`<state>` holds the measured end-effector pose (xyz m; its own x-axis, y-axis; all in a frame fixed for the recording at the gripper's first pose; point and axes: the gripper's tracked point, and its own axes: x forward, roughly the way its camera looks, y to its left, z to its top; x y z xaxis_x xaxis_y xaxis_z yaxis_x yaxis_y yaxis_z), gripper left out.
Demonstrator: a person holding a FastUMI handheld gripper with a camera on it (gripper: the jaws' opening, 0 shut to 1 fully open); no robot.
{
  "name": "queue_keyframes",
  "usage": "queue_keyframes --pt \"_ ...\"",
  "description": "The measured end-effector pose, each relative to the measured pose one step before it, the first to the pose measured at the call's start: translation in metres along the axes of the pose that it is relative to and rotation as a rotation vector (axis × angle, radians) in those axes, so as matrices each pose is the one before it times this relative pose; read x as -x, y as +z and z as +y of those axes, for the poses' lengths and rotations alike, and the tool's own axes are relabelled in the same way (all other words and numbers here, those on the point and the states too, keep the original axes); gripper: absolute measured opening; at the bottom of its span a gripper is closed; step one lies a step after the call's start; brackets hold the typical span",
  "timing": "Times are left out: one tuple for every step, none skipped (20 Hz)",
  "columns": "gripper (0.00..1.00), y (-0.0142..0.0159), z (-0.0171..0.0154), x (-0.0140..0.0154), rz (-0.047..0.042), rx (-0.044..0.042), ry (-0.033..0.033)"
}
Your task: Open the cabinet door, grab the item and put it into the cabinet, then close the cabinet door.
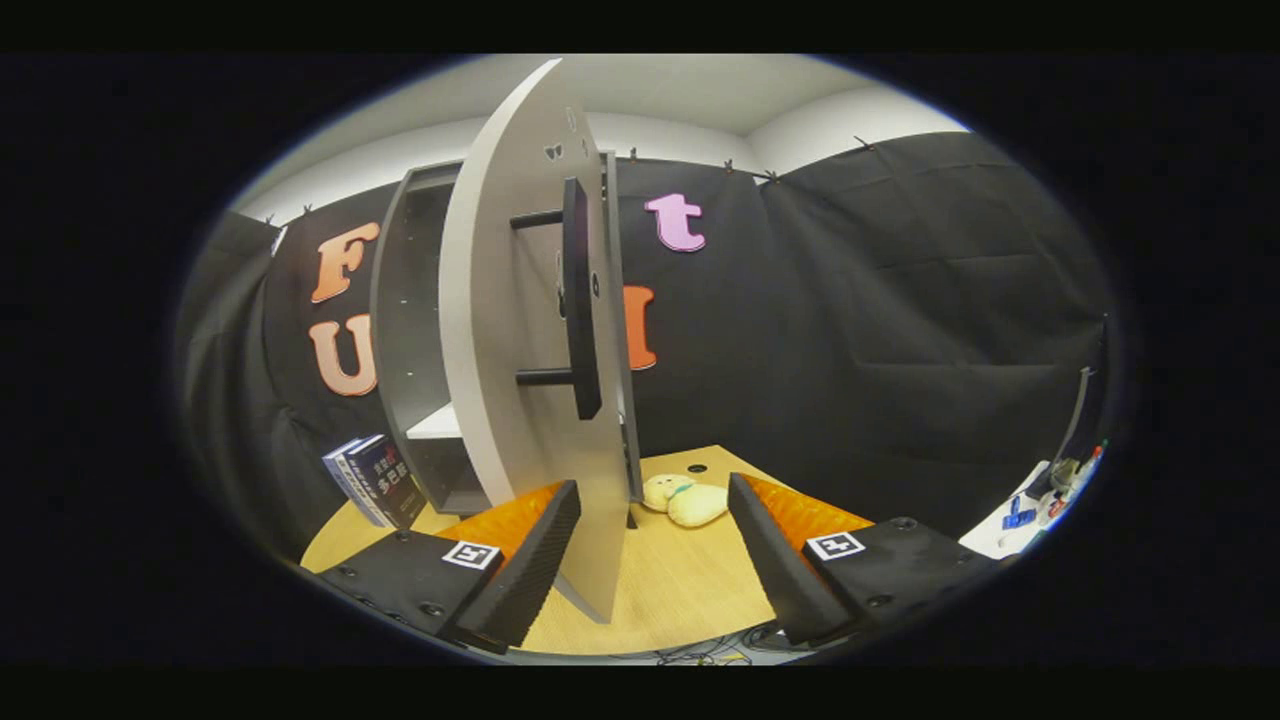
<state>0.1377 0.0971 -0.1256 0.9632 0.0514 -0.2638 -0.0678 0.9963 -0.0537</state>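
A grey cabinet [410, 330] stands on the wooden table [680, 590]. Its door [500, 330] is swung wide open toward me, its edge rising just ahead between my fingers, nearer the left one. A long black bar handle [580, 300] sits on the door's face. A white shelf [437, 424] shows inside the cabinet. A small pale yellow plush toy [688, 500] lies on the table just beyond the fingers, right of the door's lower edge. My gripper [655, 520] is open, with nothing pressed between its fingers.
Dark blue books [375, 480] lean against the cabinet's left side. A round cable hole [697, 468] sits in the table behind the toy. Beyond the table's right edge is a white surface [1000, 535] with small items. Cables [700, 655] lie below the table's near edge.
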Motion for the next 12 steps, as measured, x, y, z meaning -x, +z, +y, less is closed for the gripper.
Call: queue_keyframes --pt "0.96 -0.00047 0.00215 -0.00004 -0.00034 -0.00162 -0.00297" --pt "0.96 -0.00132 0.00306 0.00096 0.00026 -0.0006 -0.00057" --pt "0.96 -0.00169 0.00393 0.00062 0.00186 -0.00026 0.00103" --pt "0.96 -0.00213 0.00362 0.00095 0.00192 -0.00057 0.00091" --pt "0.96 -0.00067 0.00464 0.00065 0.00102 0.00123 0.00187" --pt "0.96 -0.00101 0.00516 -0.00046 0.00148 0.0037 0.0037" --pt "0.96 -0.00094 0.00576 0.00012 0.00234 0.0052 0.00598" --pt "0.96 -0.00088 0.00556 -0.00035 0.00093 0.00416 0.00576" --pt "0.96 -0.00011 0.00535 -0.00136 -0.00077 0.00278 0.00429" --pt "0.96 0.00029 0.00508 -0.00132 -0.00187 0.00071 0.00349" --pt "0.96 -0.00122 0.0053 0.00036 -0.00034 0.00082 0.00479" --pt "0.96 -0.00022 0.00533 -0.0012 0.00113 -0.00092 0.00599"
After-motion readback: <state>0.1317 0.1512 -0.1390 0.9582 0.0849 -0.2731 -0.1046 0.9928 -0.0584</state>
